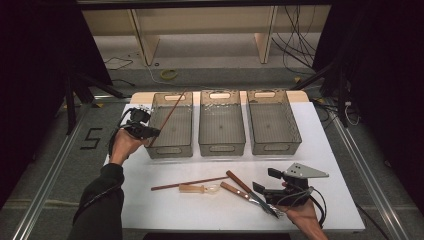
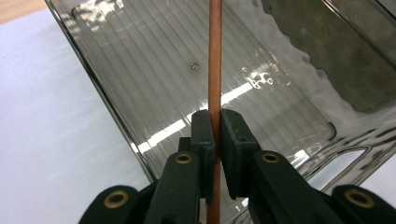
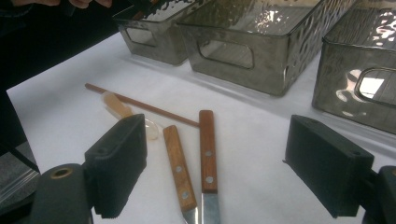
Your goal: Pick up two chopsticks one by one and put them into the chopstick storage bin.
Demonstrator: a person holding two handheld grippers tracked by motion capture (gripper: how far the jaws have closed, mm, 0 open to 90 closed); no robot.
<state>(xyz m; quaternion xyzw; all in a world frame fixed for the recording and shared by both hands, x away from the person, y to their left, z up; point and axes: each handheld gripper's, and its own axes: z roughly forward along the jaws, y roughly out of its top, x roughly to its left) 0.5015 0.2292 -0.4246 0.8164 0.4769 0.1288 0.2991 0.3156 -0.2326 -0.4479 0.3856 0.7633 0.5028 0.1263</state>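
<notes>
My left gripper (image 1: 151, 132) is shut on a thin brown chopstick (image 1: 172, 110) that slants up over the left grey bin (image 1: 170, 149). In the left gripper view the pads (image 2: 204, 135) pinch the chopstick (image 2: 215, 60) above the bin's ribbed floor (image 2: 154, 79). My right gripper (image 1: 266, 181) stands open at the table's near right. In the right gripper view its gripper (image 3: 219, 163) spreads wide just above two wooden-handled utensils (image 3: 180, 168) (image 3: 208, 149) without touching them. A second chopstick (image 1: 190, 183) and a clear spoon (image 1: 200, 189) lie left of them.
The middle bin (image 1: 222, 147) and right bin (image 1: 274, 146) stand beside the left one at the back of the white table (image 1: 320, 150). Shelving legs and loose cables lie on the floor behind. Metal rails run along both sides of the table.
</notes>
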